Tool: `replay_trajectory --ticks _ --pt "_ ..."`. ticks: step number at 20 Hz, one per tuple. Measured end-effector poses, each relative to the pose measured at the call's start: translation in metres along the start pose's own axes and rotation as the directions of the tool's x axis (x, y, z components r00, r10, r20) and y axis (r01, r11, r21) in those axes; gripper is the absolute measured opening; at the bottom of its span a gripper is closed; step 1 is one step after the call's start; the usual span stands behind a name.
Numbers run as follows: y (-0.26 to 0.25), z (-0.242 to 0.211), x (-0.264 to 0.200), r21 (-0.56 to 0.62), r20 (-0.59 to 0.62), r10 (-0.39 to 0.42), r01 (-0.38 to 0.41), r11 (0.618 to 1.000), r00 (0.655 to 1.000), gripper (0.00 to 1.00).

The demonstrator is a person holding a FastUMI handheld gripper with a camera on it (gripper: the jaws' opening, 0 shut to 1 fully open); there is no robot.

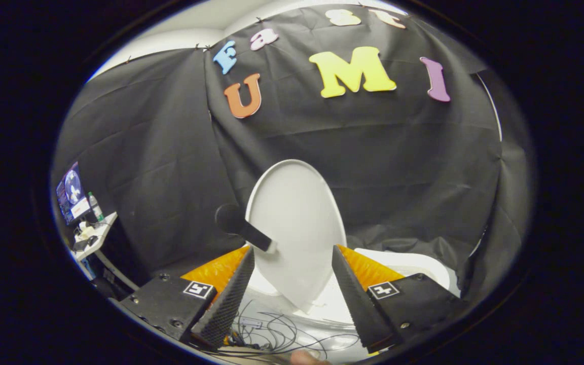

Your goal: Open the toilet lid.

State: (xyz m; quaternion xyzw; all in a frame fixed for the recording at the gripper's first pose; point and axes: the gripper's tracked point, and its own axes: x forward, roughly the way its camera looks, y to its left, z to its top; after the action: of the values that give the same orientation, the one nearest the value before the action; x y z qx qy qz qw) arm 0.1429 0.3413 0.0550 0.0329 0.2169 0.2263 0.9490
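Between the parted fingers (292, 253) — the toilet lid (294, 223), upright, untouched.

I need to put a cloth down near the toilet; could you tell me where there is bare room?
The bare patch is the white rim, beyond the tongs' right finger and beside the raised lid. Below the lid it is crowded with loose cables. The side table is cluttered too. The tongs stand open with the lid between their fingers, untouched.
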Motion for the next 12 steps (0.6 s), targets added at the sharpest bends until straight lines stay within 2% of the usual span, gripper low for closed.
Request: replay_trajectory --ticks 7,12 --pt "-0.041 0.007 -0.044 -0.013 0.122 -0.041 0.043 0.999 0.992 0.96" --pt "-0.073 0.010 -0.079 -0.066 0.237 -0.099 0.118 0.991 0.967 0.96"
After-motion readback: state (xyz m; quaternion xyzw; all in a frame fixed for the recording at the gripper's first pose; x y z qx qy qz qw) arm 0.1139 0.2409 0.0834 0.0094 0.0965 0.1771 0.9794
